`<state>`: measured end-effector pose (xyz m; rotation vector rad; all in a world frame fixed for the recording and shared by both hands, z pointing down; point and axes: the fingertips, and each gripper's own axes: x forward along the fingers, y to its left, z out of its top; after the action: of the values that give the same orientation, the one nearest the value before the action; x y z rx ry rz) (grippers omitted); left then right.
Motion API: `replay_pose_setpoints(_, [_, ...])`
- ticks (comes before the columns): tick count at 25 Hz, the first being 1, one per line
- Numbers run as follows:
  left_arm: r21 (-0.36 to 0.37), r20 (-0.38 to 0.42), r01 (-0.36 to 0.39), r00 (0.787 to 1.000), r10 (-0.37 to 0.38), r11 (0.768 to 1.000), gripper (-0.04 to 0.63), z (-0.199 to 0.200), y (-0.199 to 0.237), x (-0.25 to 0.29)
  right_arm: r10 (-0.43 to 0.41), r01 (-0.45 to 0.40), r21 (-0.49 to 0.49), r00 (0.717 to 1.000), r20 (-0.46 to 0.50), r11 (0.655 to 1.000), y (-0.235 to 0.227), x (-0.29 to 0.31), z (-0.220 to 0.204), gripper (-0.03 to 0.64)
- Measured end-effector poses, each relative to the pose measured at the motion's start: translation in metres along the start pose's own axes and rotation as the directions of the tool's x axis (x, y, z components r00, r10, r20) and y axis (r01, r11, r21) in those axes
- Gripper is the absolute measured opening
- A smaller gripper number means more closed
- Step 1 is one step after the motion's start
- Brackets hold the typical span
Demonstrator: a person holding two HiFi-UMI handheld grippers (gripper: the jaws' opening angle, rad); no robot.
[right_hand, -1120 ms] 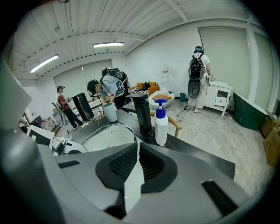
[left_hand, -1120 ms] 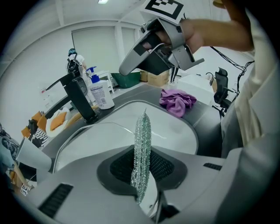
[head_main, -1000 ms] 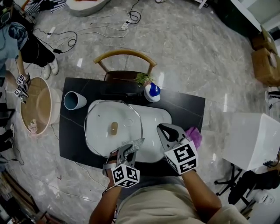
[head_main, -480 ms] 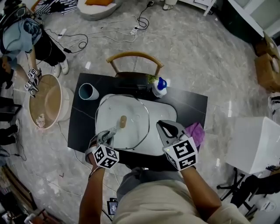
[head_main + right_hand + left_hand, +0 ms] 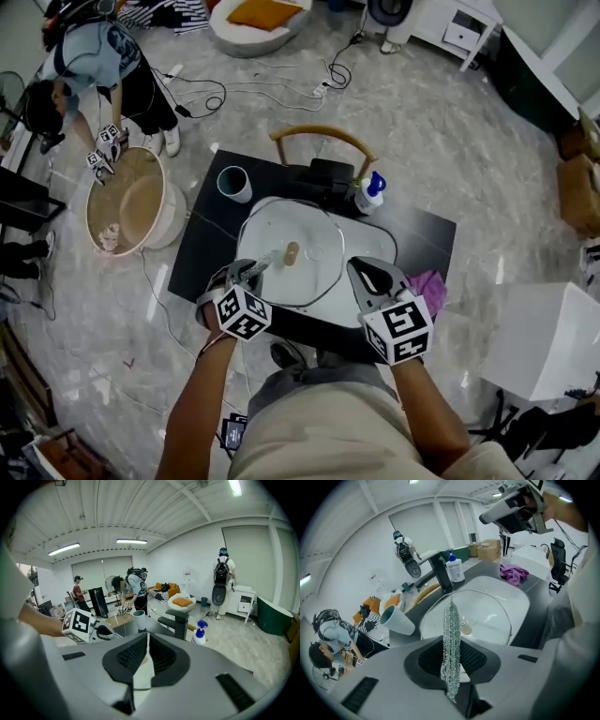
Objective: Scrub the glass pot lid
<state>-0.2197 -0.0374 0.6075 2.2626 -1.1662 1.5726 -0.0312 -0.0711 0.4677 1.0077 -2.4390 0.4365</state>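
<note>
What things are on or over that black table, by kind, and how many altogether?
Lid: 1
Basin: 1
Cup: 1
Spray bottle: 1
Cloth: 1
Faucet: 1
Scrubber, held in the left gripper: 1
Total: 7

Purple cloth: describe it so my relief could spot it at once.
Find the black table with the white basin on it. At the basin's right end, beside the right gripper, lies the crumpled cloth; it is the only soft, purple thing, unlike the hard white spray bottle and teal cup.
</note>
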Motion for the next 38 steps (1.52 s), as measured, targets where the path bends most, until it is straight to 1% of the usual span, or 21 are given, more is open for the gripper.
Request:
replay_pose_setpoints(5, [-0.049,0.069,-0.058,0.996,0.061,0.997,0.084,0.01,0.02,-0.036,0.017,-0.015,-0.043,0.998,0.059,0.999,0.019,-0.01,0.026,0.028])
replay_pose_setpoints(9, [-0.059,0.128,-0.102,0.986,0.109,0.993,0.084,0.011,0.046,-0.068,0.026,-0.019,-0.084,0.996,0.084,0.996,0.046,-0.007,0.048,0.028])
replay_pose_setpoints(13, [-0.07,0.19,-0.157,0.967,0.167,0.985,0.084,0.022,0.065,-0.11,0.045,-0.031,-0.127,0.993,0.106,0.991,0.067,-0.012,0.069,0.028])
replay_pose_setpoints(17, [-0.096,0.26,-0.2,0.941,0.219,0.975,0.084,0.033,0.078,-0.154,0.054,-0.032,-0.169,0.99,0.131,0.985,0.082,-0.021,0.088,0.028])
replay_pose_setpoints(21, [-0.179,0.348,-0.216,0.899,0.268,0.96,0.084,0.039,0.095,-0.2,0.066,-0.028,-0.205,0.981,0.182,0.978,0.093,-0.032,0.111,0.028])
replay_pose_setpoints(25, [-0.281,0.437,-0.203,0.843,0.313,0.938,0.084,0.04,0.109,-0.249,0.082,-0.024,-0.24,0.969,0.233,0.97,0.106,-0.046,0.134,0.028])
replay_pose_setpoints(27, [-0.324,0.484,-0.186,0.809,0.332,0.927,0.084,0.041,0.113,-0.272,0.091,-0.024,-0.257,0.963,0.252,0.966,0.113,-0.053,0.145,0.028])
replay_pose_setpoints(29, [-0.354,0.533,-0.172,0.77,0.349,0.919,0.084,0.043,0.115,-0.294,0.098,-0.022,-0.271,0.958,0.268,0.962,0.119,-0.06,0.153,0.028])
replay_pose_setpoints(31, [-0.37,0.574,-0.172,0.731,0.37,0.913,0.084,0.044,0.115,-0.314,0.103,-0.02,-0.282,0.954,0.283,0.959,0.126,-0.067,0.16,0.028])
replay_pose_setpoints(33, [-0.379,0.603,-0.179,0.697,0.389,0.908,0.084,0.044,0.114,-0.33,0.109,-0.019,-0.292,0.949,0.296,0.956,0.132,-0.072,0.166,0.026])
replay_pose_setpoints(34, [-0.387,0.612,-0.178,0.684,0.396,0.905,0.084,0.044,0.114,-0.338,0.112,-0.017,-0.299,0.947,0.301,0.954,0.134,-0.074,0.169,0.026])
replay_pose_setpoints(35, [-0.4,0.616,-0.17,0.678,0.401,0.901,0.084,0.043,0.113,-0.345,0.113,-0.013,-0.309,0.945,0.306,0.951,0.137,-0.076,0.171,0.026])
replay_pose_setpoints(38, [-0.435,0.607,-0.155,0.677,0.416,0.887,0.084,0.039,0.108,-0.363,0.126,-0.006,-0.357,0.941,0.313,0.934,0.148,-0.085,0.178,0.023])
